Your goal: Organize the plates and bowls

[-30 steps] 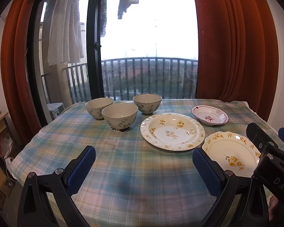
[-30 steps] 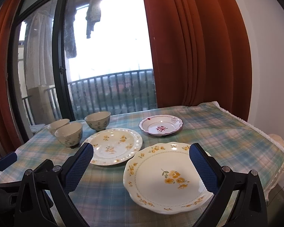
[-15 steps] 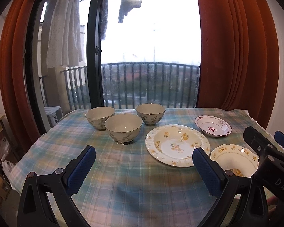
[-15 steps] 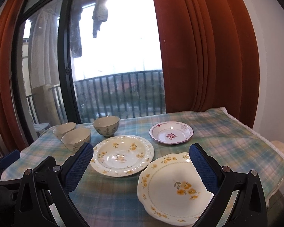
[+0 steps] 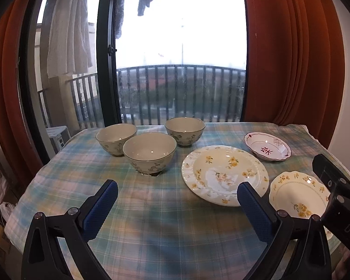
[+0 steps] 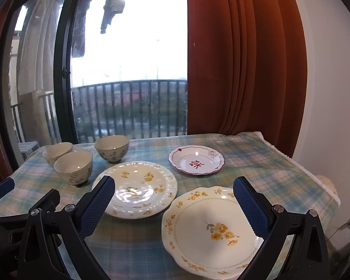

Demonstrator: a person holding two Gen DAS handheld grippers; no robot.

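Three cream bowls with grey-green floral sprigs and dark rims, clustered at the far left of the bench (image 5: pixel 81 182): front bowl (image 5: pixel 149 152), left bowl (image 5: pixel 116 139), back bowl (image 5: pixel 184 131), close together, upright, empty. Just right of them, a large scalloped plate with yellow flowers (image 5: pixel 224 175). Beyond it, a small white dish with maroon rim and red centre motif (image 5: pixel 267 146). Nearest on the right, a wavy-edged plate with yellow flowers (image 6: pixel 210 231). All resting on a blue-green plaid cloth. Left tongs (image 5: pixel 177 207) spread wide, empty, above bare cloth. Right tongs (image 6: pixel 173 206) spread wide, empty, framing the wavy-edged plate.
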